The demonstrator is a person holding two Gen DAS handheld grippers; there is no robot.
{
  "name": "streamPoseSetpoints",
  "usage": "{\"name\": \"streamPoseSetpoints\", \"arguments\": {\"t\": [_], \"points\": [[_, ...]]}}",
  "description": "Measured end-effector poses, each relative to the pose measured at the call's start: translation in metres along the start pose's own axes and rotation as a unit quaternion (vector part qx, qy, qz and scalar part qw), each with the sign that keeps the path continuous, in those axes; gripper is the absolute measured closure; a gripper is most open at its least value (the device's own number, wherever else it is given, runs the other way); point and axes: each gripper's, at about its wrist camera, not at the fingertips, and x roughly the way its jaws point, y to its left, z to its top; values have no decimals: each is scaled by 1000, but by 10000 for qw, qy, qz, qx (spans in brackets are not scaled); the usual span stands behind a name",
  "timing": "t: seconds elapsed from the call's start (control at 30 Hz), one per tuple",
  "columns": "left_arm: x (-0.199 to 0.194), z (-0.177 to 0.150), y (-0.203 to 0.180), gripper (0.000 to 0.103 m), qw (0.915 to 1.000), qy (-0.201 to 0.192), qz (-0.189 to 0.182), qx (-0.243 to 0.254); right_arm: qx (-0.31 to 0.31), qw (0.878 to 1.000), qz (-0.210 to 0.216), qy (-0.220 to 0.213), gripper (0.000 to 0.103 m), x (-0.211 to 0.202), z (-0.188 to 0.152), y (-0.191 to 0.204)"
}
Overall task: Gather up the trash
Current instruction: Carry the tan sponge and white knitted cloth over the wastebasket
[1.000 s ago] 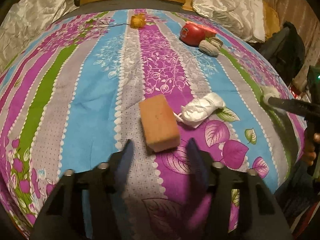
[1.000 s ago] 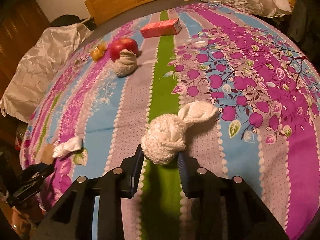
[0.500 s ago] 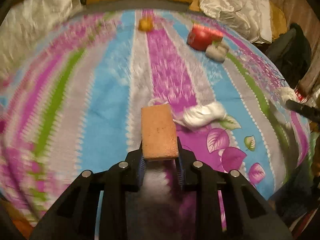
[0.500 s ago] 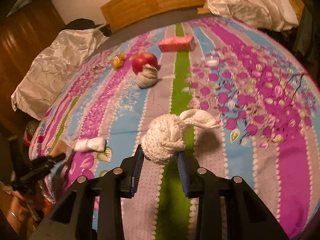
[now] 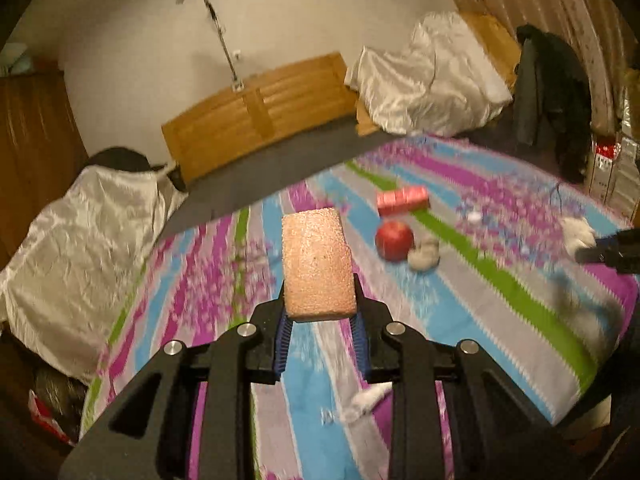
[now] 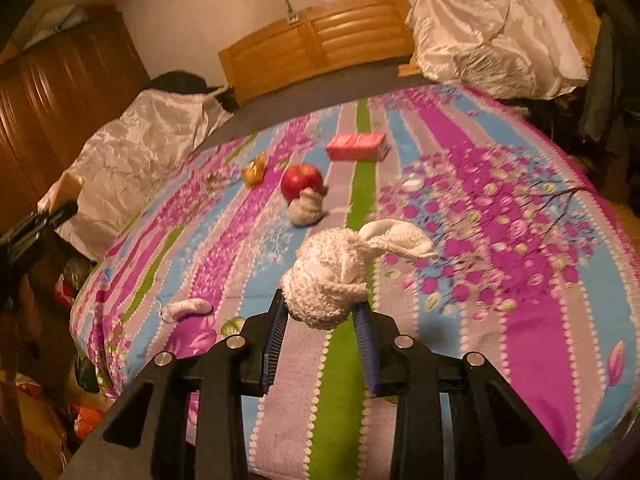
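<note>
two grippers loaded | left gripper (image 5: 320, 330) clamped on sponge (image 5: 318, 264), raised off bed (image 5: 520, 304) | right gripper (image 6: 320, 334) clamped on sock ball (image 6: 330, 280), above bed's near edge

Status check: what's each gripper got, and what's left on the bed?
Left gripper shut on orange rectangular sponge. Right gripper shut on white balled sock. White crumpled tissue left on bedspread. Nothing blocking.

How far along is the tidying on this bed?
Nothing looks binned yet. In hand: the left gripper clamps an orange rectangular sponge; the right gripper clamps a cream balled-up sock. Still on the striped bedspread: a crumpled white tissue, yellow wrapper, pink carton, another rolled sock.
</note>
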Motion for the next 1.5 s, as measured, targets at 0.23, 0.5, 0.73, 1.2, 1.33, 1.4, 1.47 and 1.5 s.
{"name": "streamPoseSetpoints", "arguments": {"t": [0.23,0.5,0.73,1.2,1.33,1.4,1.47,1.5], "points": [[0,35,-58,78,9964,-319,-755,236,-53,9967,-496,-634,68,-70,4,-25],[-2,66,-191,78,9723,-597,-2111,805,356,9797,-1424,-1368,68,-179,-3,-97],[-3,91,-320,78,9269,-557,-3482,1285,823,9513,-2500,-1603,68,-269,-39,-175],[-26,120,-543,78,8366,-40,-5019,2193,1190,8885,-4355,-824,68,-381,-132,-292],[-38,108,-590,78,8282,22,-5029,2473,1378,8878,-4354,-568,68,-376,-154,-306],[-43,104,-605,78,8264,55,-5000,2588,1478,8866,-4356,-481,68,-373,-166,-309],[-48,96,-620,78,8236,91,-4988,2700,1594,8857,-4337,-455,68,-369,-174,-309],[-51,92,-626,78,8213,140,-4995,2753,1698,8847,-4318,-442,68,-366,-178,-310]]}}
